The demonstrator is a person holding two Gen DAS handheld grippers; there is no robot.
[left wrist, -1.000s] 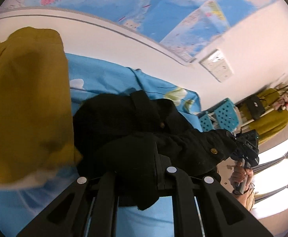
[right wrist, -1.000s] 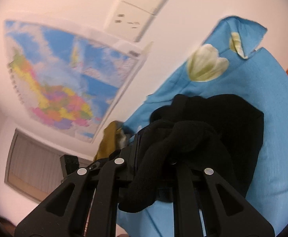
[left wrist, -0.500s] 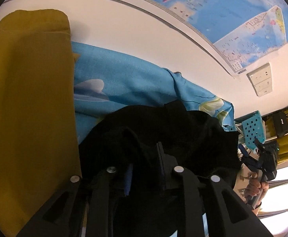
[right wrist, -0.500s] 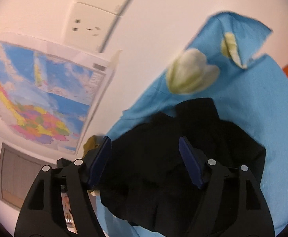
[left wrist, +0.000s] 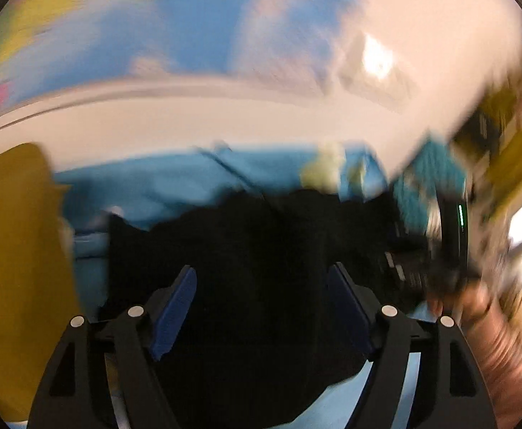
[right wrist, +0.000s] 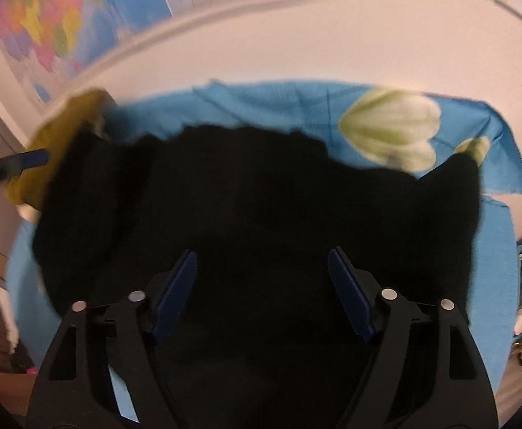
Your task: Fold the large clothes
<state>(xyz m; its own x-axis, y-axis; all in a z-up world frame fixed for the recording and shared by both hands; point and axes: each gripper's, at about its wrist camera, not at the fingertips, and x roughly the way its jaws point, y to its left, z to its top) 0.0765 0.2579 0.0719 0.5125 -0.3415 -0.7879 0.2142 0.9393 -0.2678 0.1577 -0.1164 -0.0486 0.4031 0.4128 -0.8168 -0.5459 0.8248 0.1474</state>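
Note:
A black garment (left wrist: 261, 250) lies bunched on the blue flowered sheet (left wrist: 160, 182). My left gripper (left wrist: 261, 307) hovers over its near part. Its jaws are opening, and the blue pads (left wrist: 175, 314) stand wide apart with nothing pinched. The left wrist view is blurred by motion. In the right wrist view the same black garment (right wrist: 261, 196) fills the middle. My right gripper (right wrist: 262, 286) stands over it with the pads (right wrist: 350, 296) spread. Its jaws are closing a little, and the cloth lies below the gap, not pressed.
A mustard garment (left wrist: 17, 268) lies at the left on the sheet, also visible as a mustard garment (right wrist: 57, 132) behind the black one. A hand (left wrist: 482, 325) holds the other gripper at the right. A map (right wrist: 46, 18) hangs on the wall, and a teal basket (left wrist: 429, 178) stands beyond the bed.
Both grippers were shut on bunches of the black garment and have let go, with their jaws now wide. The garment has dropped flat onto the sheet. Both views have rolled and swung.

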